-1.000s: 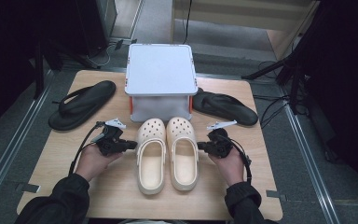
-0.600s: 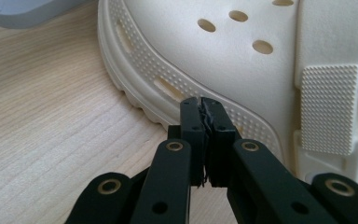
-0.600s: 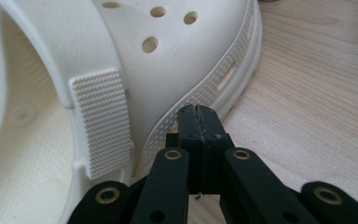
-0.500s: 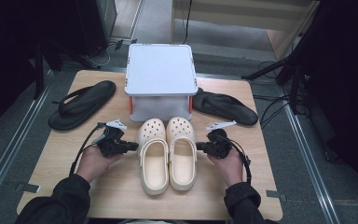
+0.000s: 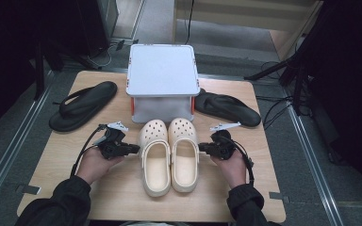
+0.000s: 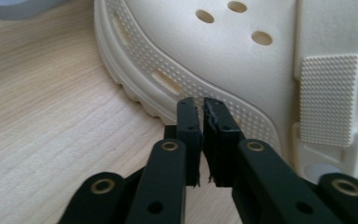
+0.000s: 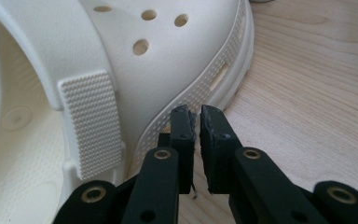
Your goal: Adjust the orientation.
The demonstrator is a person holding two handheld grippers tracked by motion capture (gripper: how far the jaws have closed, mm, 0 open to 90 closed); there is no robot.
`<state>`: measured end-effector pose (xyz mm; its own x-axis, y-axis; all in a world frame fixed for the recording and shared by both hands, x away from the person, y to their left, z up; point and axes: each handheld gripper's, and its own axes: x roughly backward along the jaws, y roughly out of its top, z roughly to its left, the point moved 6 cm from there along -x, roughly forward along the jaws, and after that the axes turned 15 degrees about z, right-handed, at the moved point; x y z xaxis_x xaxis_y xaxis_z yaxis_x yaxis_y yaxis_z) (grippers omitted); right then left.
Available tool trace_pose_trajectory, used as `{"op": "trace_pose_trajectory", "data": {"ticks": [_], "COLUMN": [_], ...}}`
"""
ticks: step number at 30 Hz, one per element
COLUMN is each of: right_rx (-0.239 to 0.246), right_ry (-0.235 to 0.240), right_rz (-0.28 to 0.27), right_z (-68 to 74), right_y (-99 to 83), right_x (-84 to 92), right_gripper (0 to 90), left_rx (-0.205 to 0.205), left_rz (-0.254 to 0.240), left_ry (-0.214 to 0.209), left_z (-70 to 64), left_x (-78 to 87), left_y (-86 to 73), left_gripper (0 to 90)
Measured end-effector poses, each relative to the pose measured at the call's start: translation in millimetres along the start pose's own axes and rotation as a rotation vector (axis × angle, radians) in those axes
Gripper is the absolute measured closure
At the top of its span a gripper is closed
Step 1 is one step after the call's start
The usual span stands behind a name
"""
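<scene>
Two cream clogs lie side by side in the middle of the wooden table, toes toward the far side. The left clog (image 5: 155, 160) (image 6: 223, 51) has my left gripper (image 5: 134, 149) (image 6: 199, 103) at its outer side, jaws shut with nothing between them, tips at the dotted sole rim. The right clog (image 5: 184, 155) (image 7: 135, 70) has my right gripper (image 5: 201, 148) (image 7: 192, 111) at its outer side, also shut and empty, tips close to the sole edge. Whether the tips touch the clogs is unclear.
A white lidded box (image 5: 162, 70) stands just beyond the clogs' toes. One black flip-flop (image 5: 82, 106) lies at the far left and another (image 5: 228, 109) at the far right. Bare table (image 5: 122, 197) lies near the front edge.
The left clog has slid slightly right, closing the gap to the right clog. Both grippers have moved a little inward with it.
</scene>
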<state>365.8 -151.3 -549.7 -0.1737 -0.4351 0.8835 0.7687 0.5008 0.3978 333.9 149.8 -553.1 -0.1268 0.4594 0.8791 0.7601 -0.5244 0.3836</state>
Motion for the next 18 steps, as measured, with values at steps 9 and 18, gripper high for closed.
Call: {"op": "trace_pose_trajectory", "data": {"ticks": [9, 18], "right_rx": [-0.03, -0.04], "right_ry": [-0.015, -0.027], "right_rz": [-0.101, -0.147], "right_z": [-3.2, 3.5], "right_y": [0.8, -5.8], "right_x": [25.1, 42.1], "right_gripper": [70.9, 63.3], "left_rx": [-0.009, -0.015], "left_rz": [-0.021, -0.049], "left_ry": [-0.022, -0.033], "left_z": [-4.7, -11.0], "left_x": [12.4, 26.9], "left_y": [0.0, 7.1], "left_gripper": [73.1, 62.8]}}
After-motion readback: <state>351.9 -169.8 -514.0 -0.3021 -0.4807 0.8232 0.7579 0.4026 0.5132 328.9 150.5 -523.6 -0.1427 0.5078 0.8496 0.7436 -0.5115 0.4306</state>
